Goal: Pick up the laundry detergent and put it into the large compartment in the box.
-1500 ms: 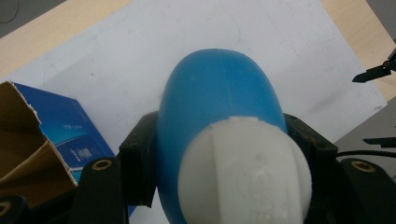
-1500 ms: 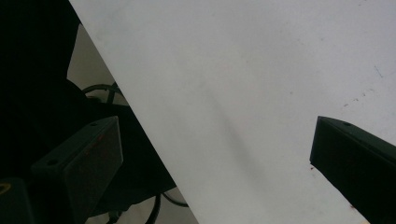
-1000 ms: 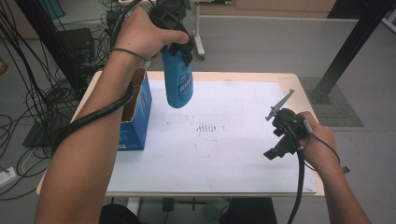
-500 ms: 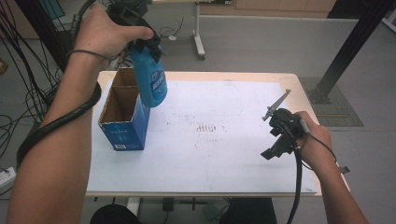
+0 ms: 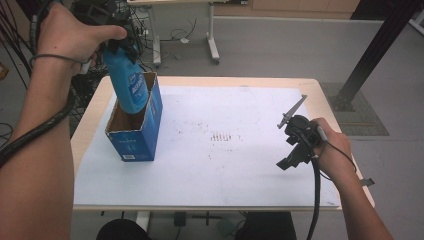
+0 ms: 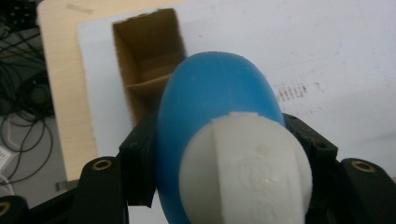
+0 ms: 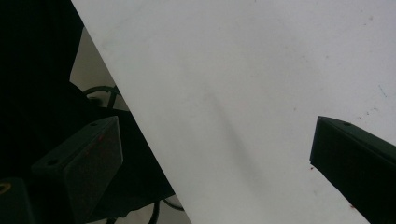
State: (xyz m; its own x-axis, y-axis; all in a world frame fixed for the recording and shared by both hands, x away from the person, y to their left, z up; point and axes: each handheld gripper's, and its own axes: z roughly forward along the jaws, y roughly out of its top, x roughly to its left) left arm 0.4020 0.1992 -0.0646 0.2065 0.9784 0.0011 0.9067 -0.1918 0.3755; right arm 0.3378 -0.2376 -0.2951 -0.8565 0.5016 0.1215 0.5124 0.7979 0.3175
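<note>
My left gripper is shut on a blue bottle with a white cap, which it grips near the top. The bottle hangs a little tilted, with its lower end at the open mouth of a blue cardboard box at the table's left. In the left gripper view the black jaws press both sides of the bottle, and the box's brown inside lies beyond. My right gripper rests low near the table's right edge. It stands open with only white sheet between its jaws.
A white sheet covers most of the wooden table. Cables and dark gear crowd the floor to the left. A black post rises at the back right, and another table's legs stand behind.
My left hand has carried the bottle leftward, from over the sheet to over the box's opening, and the bottle sits lower against the box. The right gripper has stayed in place.
</note>
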